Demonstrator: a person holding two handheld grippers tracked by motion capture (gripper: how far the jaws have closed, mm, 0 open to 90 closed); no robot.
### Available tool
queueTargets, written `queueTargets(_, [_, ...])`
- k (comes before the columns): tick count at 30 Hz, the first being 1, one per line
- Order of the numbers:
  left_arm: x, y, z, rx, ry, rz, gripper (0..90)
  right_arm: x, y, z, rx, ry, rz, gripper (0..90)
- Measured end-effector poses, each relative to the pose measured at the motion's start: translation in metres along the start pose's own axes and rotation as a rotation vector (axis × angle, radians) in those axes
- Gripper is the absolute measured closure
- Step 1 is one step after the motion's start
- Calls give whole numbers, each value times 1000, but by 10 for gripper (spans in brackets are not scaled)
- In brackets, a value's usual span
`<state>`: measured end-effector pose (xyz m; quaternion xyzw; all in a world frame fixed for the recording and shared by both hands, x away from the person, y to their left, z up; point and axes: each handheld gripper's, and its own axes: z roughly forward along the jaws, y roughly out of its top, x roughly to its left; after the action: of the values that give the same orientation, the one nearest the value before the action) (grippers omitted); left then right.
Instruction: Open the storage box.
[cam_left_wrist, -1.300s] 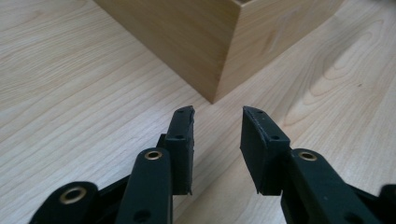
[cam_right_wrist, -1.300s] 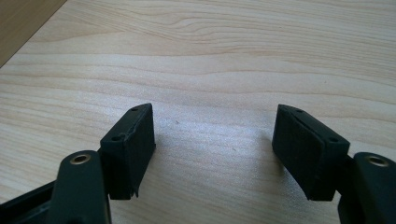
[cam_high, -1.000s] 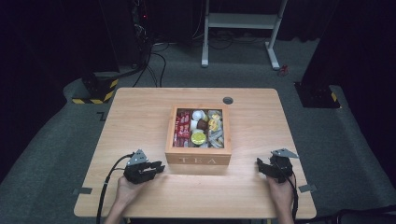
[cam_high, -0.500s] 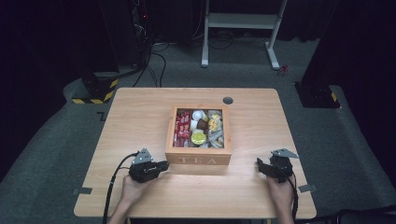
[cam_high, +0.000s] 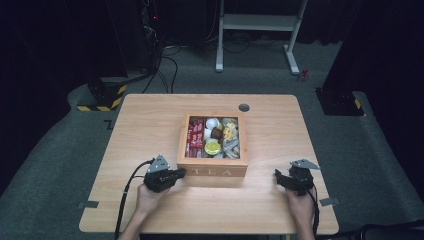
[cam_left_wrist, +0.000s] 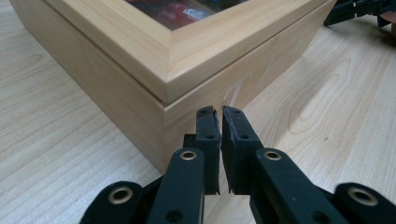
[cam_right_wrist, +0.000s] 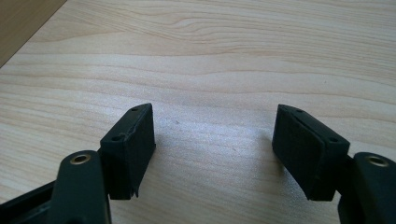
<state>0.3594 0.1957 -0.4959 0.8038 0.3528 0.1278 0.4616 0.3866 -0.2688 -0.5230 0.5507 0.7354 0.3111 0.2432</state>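
Wooden tea box (cam_high: 212, 170), square, pale smooth grain, windowed lid down, sits mid-table (cam_high: 150, 115). Left gripper (cam_left_wrist: 218, 122), jaws nearly pressed together and holding nothing, noses at the box's 7 o'clock corner. Right gripper (cam_right_wrist: 212, 140) gapes wide over bare wood at 4 o'clock. Likely pre-opening approach; next needs a lid-edge purchase.

Place: lab/studio | Evidence: dark curtained room, floor cables (cam_high: 165, 70), hazard-striped stand base (cam_high: 102, 97), lone wooden table (cam_high: 150, 120)

Left tool (cam_high: 181, 173) low, jaws nearly closed, right tool (cam_high: 278, 178) low, jaws spread wide
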Motion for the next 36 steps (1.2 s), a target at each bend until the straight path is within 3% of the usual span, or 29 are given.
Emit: queueTargets(36, [-7,13,6,-27,-1,-3,900,0,0,0,0,0,0,298])
